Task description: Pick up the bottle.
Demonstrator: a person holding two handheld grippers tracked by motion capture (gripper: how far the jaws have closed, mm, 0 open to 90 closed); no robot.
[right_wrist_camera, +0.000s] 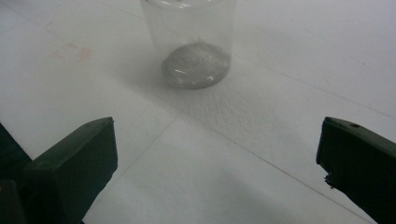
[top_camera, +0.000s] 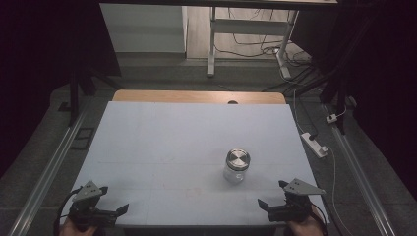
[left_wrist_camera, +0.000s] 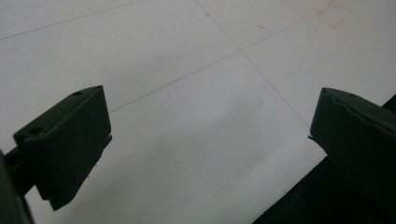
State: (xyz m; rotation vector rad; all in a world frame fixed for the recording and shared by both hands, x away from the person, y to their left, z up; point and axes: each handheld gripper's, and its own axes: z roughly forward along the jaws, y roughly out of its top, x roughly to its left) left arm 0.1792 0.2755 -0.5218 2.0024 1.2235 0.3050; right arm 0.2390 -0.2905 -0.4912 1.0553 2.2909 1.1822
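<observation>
A clear glass jar [top_camera: 237,166] with a brushed metal lid [top_camera: 238,159] stands upright on the white table top [top_camera: 172,142], right of centre. It looks empty. My right gripper [top_camera: 273,194] rests at the table's front right corner, open, with the jar a short way ahead and to its left. In the right gripper view the jar's lower part [right_wrist_camera: 194,42] stands beyond the gap between the wide-apart jaws of the right gripper [right_wrist_camera: 217,140]. My left gripper [top_camera: 114,199] sits at the front left corner, open. Nothing lies between the jaws of the left gripper [left_wrist_camera: 210,135] except bare table.
Thin pencil lines and a faint red square mark [left_wrist_camera: 335,13] cross the table top. A wooden strip [top_camera: 196,96] runs along the far edge. On the floor lie a power strip [top_camera: 314,144] at the right, cables, and a desk frame [top_camera: 212,44] beyond.
</observation>
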